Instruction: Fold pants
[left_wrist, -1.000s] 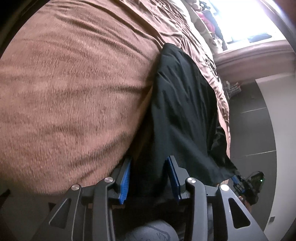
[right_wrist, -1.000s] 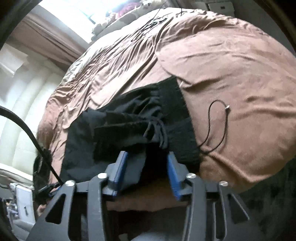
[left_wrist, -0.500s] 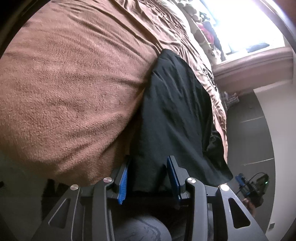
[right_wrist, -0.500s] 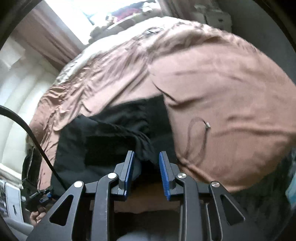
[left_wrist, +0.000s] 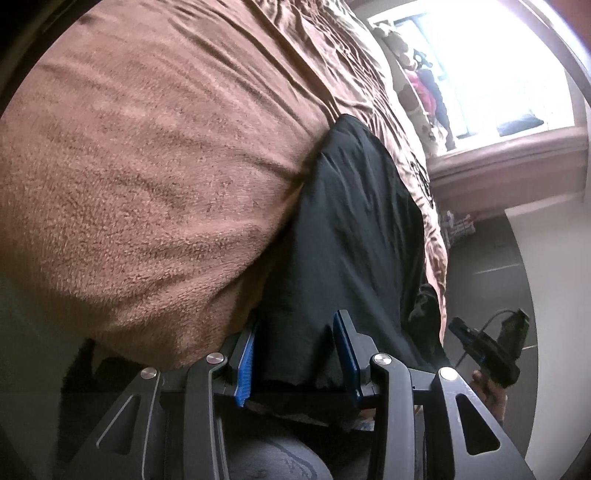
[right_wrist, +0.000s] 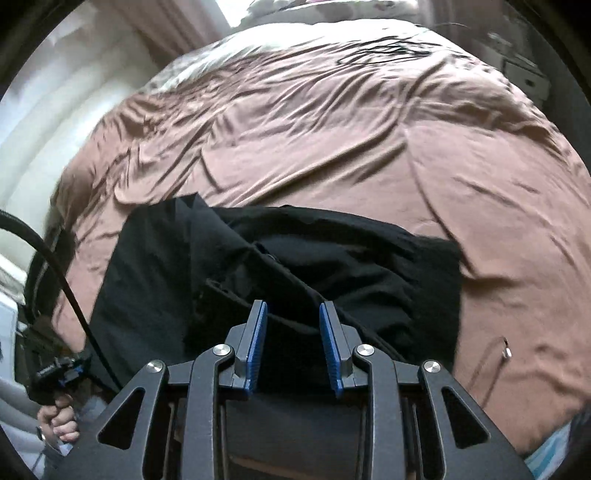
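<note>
Brown blanket (right_wrist: 369, 147), black pants (left_wrist: 351, 240) pinched by L gripper (left_wrist: 297, 354) & R gripper (right_wrist: 293, 345)

right gripper (right_wrist: 291, 347) narrower, now mid-pants (right_wrist: 332, 266)

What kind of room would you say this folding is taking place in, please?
Most likely a bedroom: the black pants lie on a wide bed under a rumpled brown blanket, with a bright window and its sill at the far end.
</note>
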